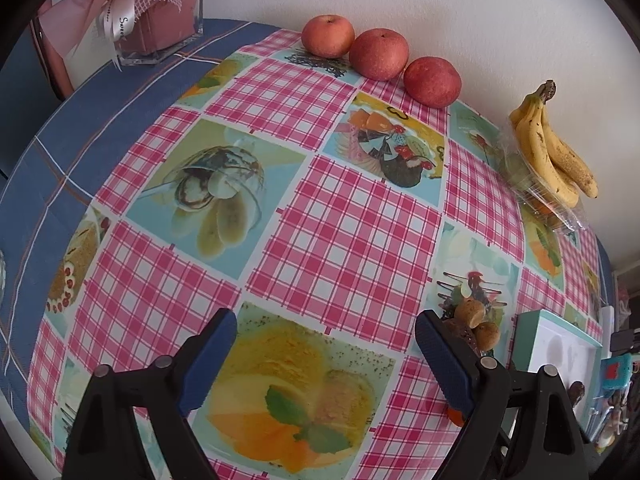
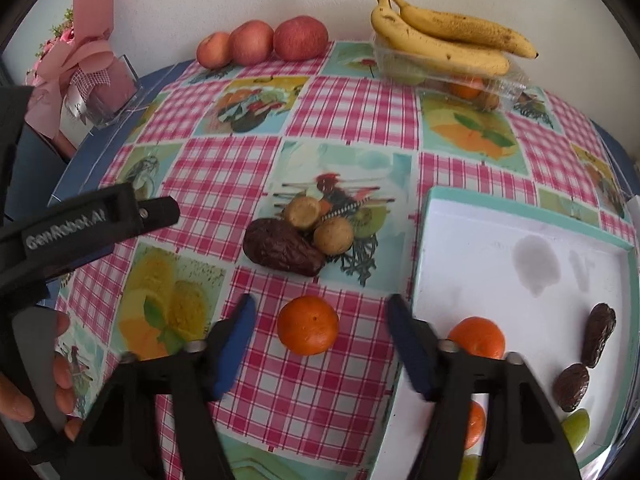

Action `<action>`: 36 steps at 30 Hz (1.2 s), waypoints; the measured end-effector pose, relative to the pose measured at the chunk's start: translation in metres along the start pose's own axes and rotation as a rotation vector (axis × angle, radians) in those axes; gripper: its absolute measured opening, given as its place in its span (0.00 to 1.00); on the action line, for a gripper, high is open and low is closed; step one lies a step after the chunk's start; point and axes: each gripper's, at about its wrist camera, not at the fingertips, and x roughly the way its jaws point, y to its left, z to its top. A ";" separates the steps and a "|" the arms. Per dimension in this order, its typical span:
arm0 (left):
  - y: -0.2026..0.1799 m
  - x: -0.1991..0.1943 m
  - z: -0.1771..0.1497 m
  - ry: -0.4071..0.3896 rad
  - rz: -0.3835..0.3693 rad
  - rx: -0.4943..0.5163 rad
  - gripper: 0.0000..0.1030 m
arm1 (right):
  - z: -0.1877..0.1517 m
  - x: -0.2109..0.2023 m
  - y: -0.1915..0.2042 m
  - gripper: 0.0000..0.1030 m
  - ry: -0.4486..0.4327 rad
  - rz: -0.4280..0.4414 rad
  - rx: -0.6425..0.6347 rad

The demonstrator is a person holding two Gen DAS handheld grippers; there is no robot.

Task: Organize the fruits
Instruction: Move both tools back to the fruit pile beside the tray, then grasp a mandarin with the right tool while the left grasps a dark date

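My right gripper (image 2: 321, 301) is open just above the checked tablecloth, with a mandarin (image 2: 308, 325) lying between its fingers, untouched. To its right, a white tray with a teal rim (image 2: 500, 236) holds another mandarin (image 2: 476, 338), two dark dates (image 2: 598, 334) and green fruit (image 2: 576, 426). Ahead lie a large dark date (image 2: 280, 252) and two round brown fruits (image 2: 333, 235). My left gripper (image 1: 326, 318) is open and empty over the cloth, left of those brown fruits (image 1: 474, 312). Three apples (image 1: 379, 54) line the wall.
Bananas (image 2: 440, 36) rest on a clear plastic box (image 2: 508, 84) of fruit at the back right. A pink bouquet in a clear vase (image 1: 156, 20) stands at the back left. A hand (image 2: 60, 364) holds the left gripper's body (image 2: 100, 216). The table's edge curves off on the left.
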 end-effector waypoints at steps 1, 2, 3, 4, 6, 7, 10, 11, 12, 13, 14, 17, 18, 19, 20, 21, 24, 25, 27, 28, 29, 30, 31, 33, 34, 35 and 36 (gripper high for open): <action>0.000 0.000 0.000 0.002 -0.006 -0.001 0.86 | -0.001 0.002 0.000 0.56 0.005 -0.002 -0.001; -0.001 0.000 0.000 0.004 -0.011 -0.001 0.86 | -0.002 0.004 0.000 0.55 0.012 -0.002 -0.001; -0.001 0.000 0.000 0.005 -0.014 0.001 0.85 | -0.002 0.005 0.001 0.54 0.017 0.000 -0.001; -0.002 0.000 0.000 0.005 -0.016 0.003 0.85 | -0.003 0.007 0.002 0.54 0.024 0.003 -0.001; -0.003 0.000 0.000 0.007 -0.025 0.004 0.84 | -0.004 0.011 0.003 0.50 0.035 0.012 -0.003; -0.003 0.000 0.000 0.010 -0.032 0.004 0.84 | -0.005 0.012 0.003 0.47 0.040 0.014 -0.004; -0.003 0.001 0.000 0.016 -0.046 0.004 0.84 | -0.006 0.016 0.004 0.39 0.054 0.021 -0.004; -0.004 0.001 0.000 0.019 -0.054 0.006 0.83 | -0.007 0.017 0.003 0.37 0.059 0.029 -0.001; -0.004 0.002 0.000 0.020 -0.060 0.007 0.83 | -0.006 0.018 0.003 0.36 0.059 0.032 0.001; -0.005 0.002 0.000 0.025 -0.069 0.010 0.79 | -0.006 0.017 0.003 0.36 0.057 0.034 0.003; -0.006 0.003 0.000 0.030 -0.074 0.014 0.76 | -0.006 0.017 0.002 0.36 0.053 0.035 0.006; -0.010 0.007 -0.002 0.045 -0.096 0.023 0.73 | -0.004 0.010 -0.001 0.36 0.028 0.033 0.019; -0.011 0.007 -0.002 0.048 -0.105 0.022 0.73 | -0.003 0.006 -0.003 0.36 0.019 0.034 0.025; -0.012 0.008 -0.002 0.048 -0.116 0.010 0.73 | -0.002 0.002 -0.005 0.36 0.008 0.029 0.030; -0.012 0.008 -0.002 0.051 -0.131 0.006 0.73 | -0.001 -0.002 -0.008 0.36 -0.003 0.018 0.034; -0.013 0.008 -0.002 0.055 -0.146 0.000 0.73 | 0.000 -0.006 -0.011 0.36 -0.013 0.003 0.038; -0.016 0.011 -0.003 0.071 -0.189 -0.017 0.73 | 0.003 -0.017 -0.023 0.36 -0.039 -0.023 0.065; -0.019 0.013 -0.005 0.080 -0.202 -0.017 0.72 | 0.004 -0.021 -0.028 0.36 -0.049 -0.026 0.079; -0.022 0.015 -0.007 0.093 -0.233 -0.022 0.72 | 0.005 -0.028 -0.037 0.36 -0.064 -0.033 0.100; -0.024 0.017 -0.007 0.099 -0.248 -0.025 0.72 | 0.005 -0.031 -0.042 0.36 -0.072 -0.039 0.110; -0.026 0.018 -0.008 0.104 -0.266 -0.026 0.72 | 0.004 -0.035 -0.046 0.36 -0.077 -0.045 0.117; -0.029 0.018 -0.009 0.104 -0.278 -0.022 0.71 | 0.004 -0.038 -0.050 0.36 -0.083 -0.050 0.125; -0.032 0.019 -0.009 0.103 -0.282 -0.018 0.65 | 0.004 -0.039 -0.052 0.36 -0.086 -0.052 0.131; -0.037 0.021 -0.010 0.106 -0.290 -0.011 0.59 | 0.004 -0.042 -0.057 0.36 -0.093 -0.050 0.146; -0.038 0.023 -0.011 0.105 -0.291 -0.009 0.59 | 0.004 -0.043 -0.059 0.36 -0.095 -0.049 0.154; -0.039 0.025 -0.011 0.106 -0.291 -0.008 0.59 | 0.003 -0.044 -0.061 0.36 -0.096 -0.048 0.158; -0.039 0.027 -0.012 0.107 -0.292 -0.007 0.58 | 0.003 -0.045 -0.063 0.36 -0.097 -0.046 0.162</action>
